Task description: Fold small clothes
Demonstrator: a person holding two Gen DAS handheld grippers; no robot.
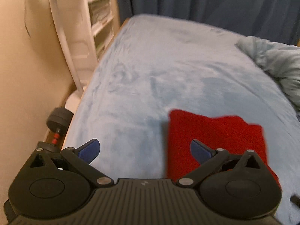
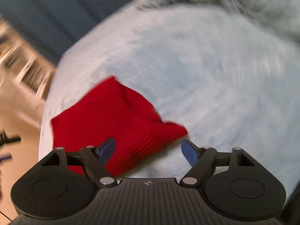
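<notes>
The left gripper (image 1: 145, 151) gapes wide and empty above the blue bed cover (image 1: 150, 75); the folded red garment (image 1: 215, 140) lies under its right finger; only this view shows a white fan stand (image 1: 63, 43) and shelving (image 1: 101, 13), contents blurred; the right gripper (image 2: 148, 151), open, holds nothing, garment (image 2: 116, 120) below-left.

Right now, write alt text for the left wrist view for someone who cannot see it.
A folded red garment lies on a light blue bed cover, below the right-hand finger of the open, empty left gripper. A crumpled grey-blue blanket sits at right, a white fan stand beside the bed at left.
</notes>
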